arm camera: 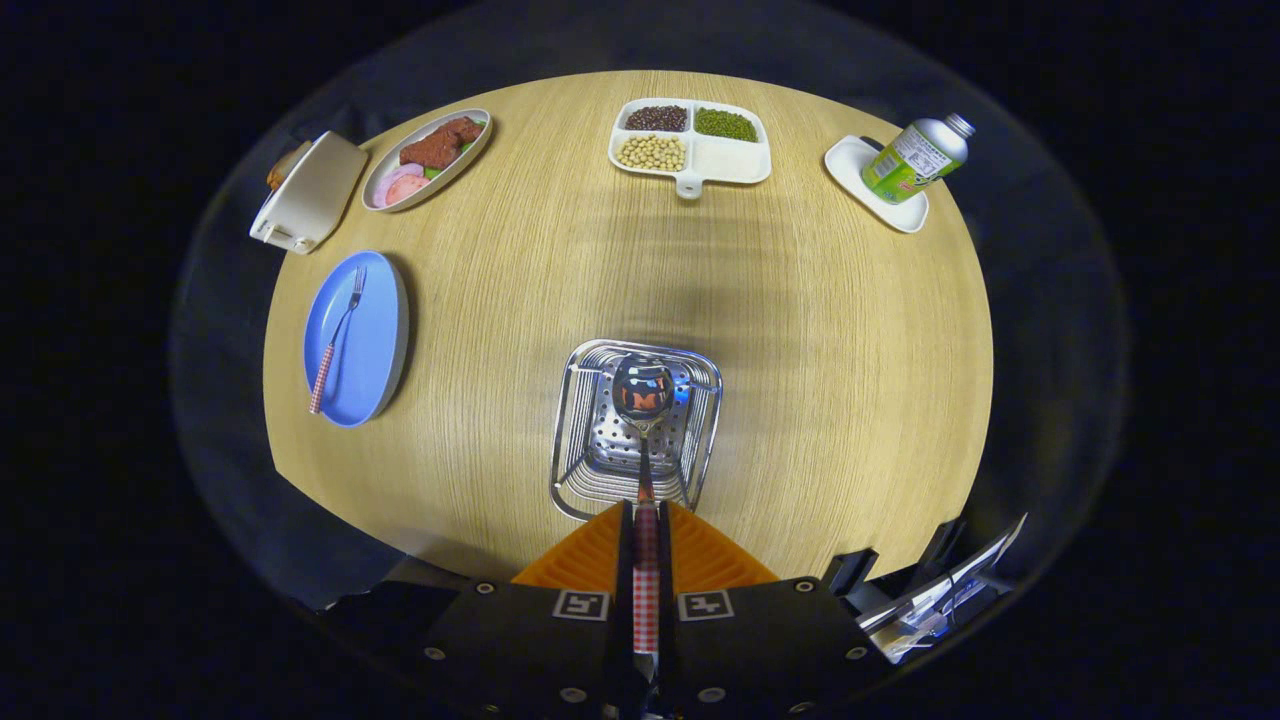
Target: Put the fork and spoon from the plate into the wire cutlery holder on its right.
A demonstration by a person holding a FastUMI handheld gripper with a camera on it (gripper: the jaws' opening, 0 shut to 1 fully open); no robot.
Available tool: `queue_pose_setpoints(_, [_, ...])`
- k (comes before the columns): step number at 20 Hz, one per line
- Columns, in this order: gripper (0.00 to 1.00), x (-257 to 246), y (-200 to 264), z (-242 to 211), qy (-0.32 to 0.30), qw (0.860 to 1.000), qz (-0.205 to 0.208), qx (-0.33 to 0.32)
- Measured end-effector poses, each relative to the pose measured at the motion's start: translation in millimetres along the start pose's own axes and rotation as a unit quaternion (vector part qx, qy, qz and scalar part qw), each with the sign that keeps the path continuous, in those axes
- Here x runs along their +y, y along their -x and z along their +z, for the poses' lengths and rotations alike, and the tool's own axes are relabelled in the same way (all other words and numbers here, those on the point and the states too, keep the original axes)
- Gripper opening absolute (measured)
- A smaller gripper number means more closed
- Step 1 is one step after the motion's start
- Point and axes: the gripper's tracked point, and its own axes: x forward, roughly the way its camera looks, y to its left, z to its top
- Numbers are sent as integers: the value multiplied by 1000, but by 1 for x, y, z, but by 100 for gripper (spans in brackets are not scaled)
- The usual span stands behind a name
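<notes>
While clamped on the spoon (645, 440) handle, gripper (646, 520) fingers pressed together, bowl hanging ahead over the holder (580, 440); fork (335, 340) on plate (375, 340) far left.

No text can be read with certainty. The bottle (915, 160) on the small white dish (868, 180) carries a label with print too small to make out, and two square black-and-white markers (581, 604) sit on the gripper (646, 540) body.
</notes>
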Motion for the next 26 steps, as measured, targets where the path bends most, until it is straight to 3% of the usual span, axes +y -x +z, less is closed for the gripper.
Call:
queue_pose_setpoints(18, [12,9,13,-8,-36,999,21,10])
queue_pose_setpoints(22, [12,20,27,25,-53,995,38,-73])
queue_pose_setpoints(25, [13,27,53,63,-67,980,43,-183])
queue_pose_setpoints(26, [19,31,65,75,-73,972,46,-217])
